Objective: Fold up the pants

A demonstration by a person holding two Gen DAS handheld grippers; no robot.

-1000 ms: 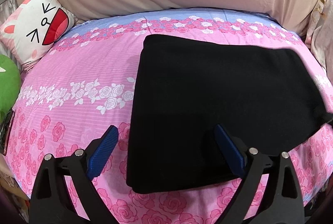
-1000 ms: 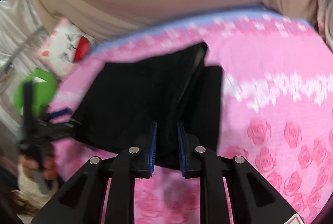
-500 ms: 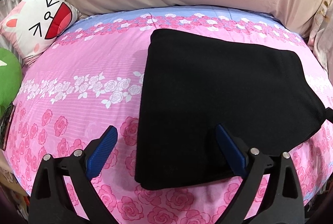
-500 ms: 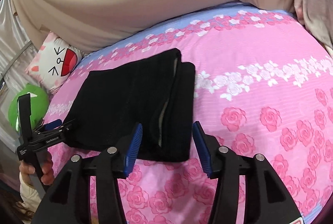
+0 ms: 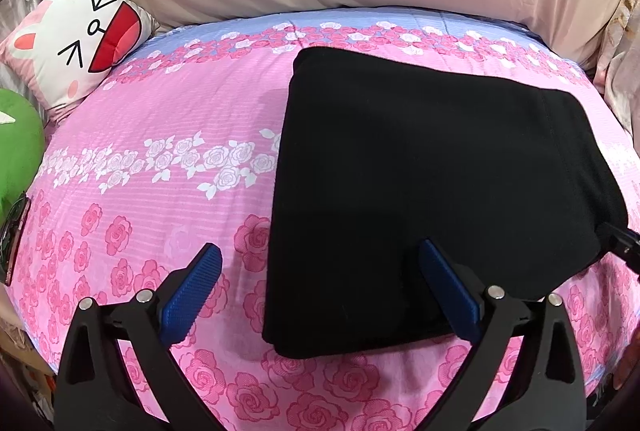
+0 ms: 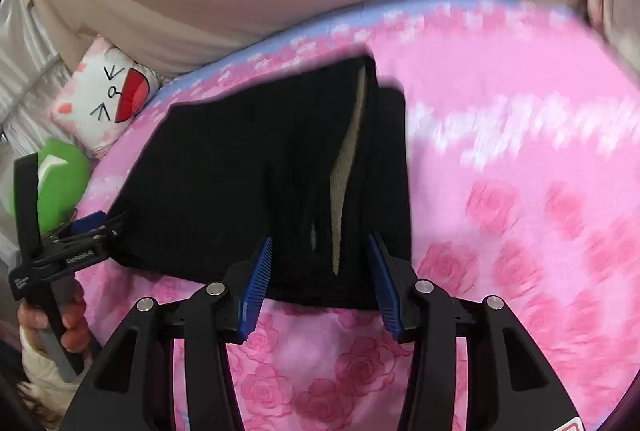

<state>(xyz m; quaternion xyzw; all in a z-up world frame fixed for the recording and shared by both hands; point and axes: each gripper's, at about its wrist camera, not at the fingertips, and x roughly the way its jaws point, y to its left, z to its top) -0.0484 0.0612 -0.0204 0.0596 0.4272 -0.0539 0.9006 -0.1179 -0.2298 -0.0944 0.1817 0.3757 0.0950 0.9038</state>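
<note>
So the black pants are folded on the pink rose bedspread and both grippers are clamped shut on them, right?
Not quite. The black pants lie folded on the pink rose bedspread, but the left gripper and right gripper are open, gripping nothing, as both wrist views show.

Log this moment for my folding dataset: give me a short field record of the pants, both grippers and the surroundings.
pants: black pants, folded into a compact rectangle, lying flat on the bedspread
surface: pink rose-print bedspread
left gripper: open, fingers straddling the near left corner of the pants
right gripper: open, fingers either side of the layered edge, not clamping it
layered edge: pale lining shows between layers
nearby: cat-face pillow, green plush
right view: motion-blurred
</note>
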